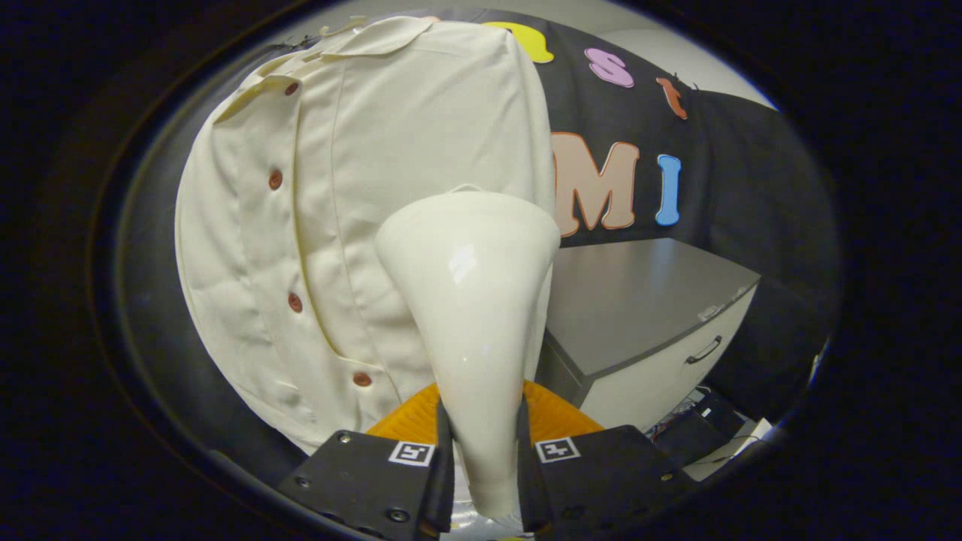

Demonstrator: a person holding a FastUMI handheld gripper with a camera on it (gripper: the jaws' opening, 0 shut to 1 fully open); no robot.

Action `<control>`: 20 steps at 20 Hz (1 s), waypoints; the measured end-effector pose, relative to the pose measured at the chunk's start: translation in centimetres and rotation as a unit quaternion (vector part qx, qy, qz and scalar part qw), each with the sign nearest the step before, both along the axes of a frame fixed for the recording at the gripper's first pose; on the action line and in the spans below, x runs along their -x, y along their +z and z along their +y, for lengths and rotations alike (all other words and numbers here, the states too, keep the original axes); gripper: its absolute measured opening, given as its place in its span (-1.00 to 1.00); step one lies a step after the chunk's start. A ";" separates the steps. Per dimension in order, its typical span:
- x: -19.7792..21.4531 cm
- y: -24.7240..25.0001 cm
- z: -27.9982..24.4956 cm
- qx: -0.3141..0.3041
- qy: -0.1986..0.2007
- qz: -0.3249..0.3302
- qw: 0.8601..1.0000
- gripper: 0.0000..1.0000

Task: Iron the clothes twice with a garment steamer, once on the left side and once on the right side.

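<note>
Both fingers press on the narrow handle of the garment steamer (470, 315), one on each side, so the gripper (485, 458) is clenched firmly round it, and the handle runs up from between them.

From the gripper view, the steamer widens from that slim neck into a broad rounded head, which points forward and slightly upward, away from the fingers and toward the hanging shirt (346, 188). Its long axis lies along the fingers' own line, narrow end low, wide end high. The head sits in front of the shirt's right-hand panel as seen, close beside the shirt's edge; whether its face actually touches the cloth cannot be told from behind. The shirt hangs upright, its row of buttons (294, 302) running down to the left of the steamer head. Off to the right, beyond the shirt, stands a grey cabinet (646, 300) with a drawer handle.

To do this pass well, I judge the head should stay flat to the fabric, travelling in one slow, straight stroke along the panel, keeping clear of the buttons and not slipping off the shirt's edge. The grip looks centred, so twisting of the handle seems unlikely if pressure stays light.
</note>
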State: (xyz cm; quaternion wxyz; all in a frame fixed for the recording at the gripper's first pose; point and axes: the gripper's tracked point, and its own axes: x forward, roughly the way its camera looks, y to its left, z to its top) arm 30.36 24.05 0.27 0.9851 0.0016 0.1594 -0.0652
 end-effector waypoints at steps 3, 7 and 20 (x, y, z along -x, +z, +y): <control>0.0 -2.1 0.2 0.006 0.007 0.011 1.000 -0.31; 0.3 -5.6 0.0 0.002 0.008 0.025 1.000 -0.31; 3.0 -17.6 -1.0 -0.009 -0.014 0.101 0.995 -0.30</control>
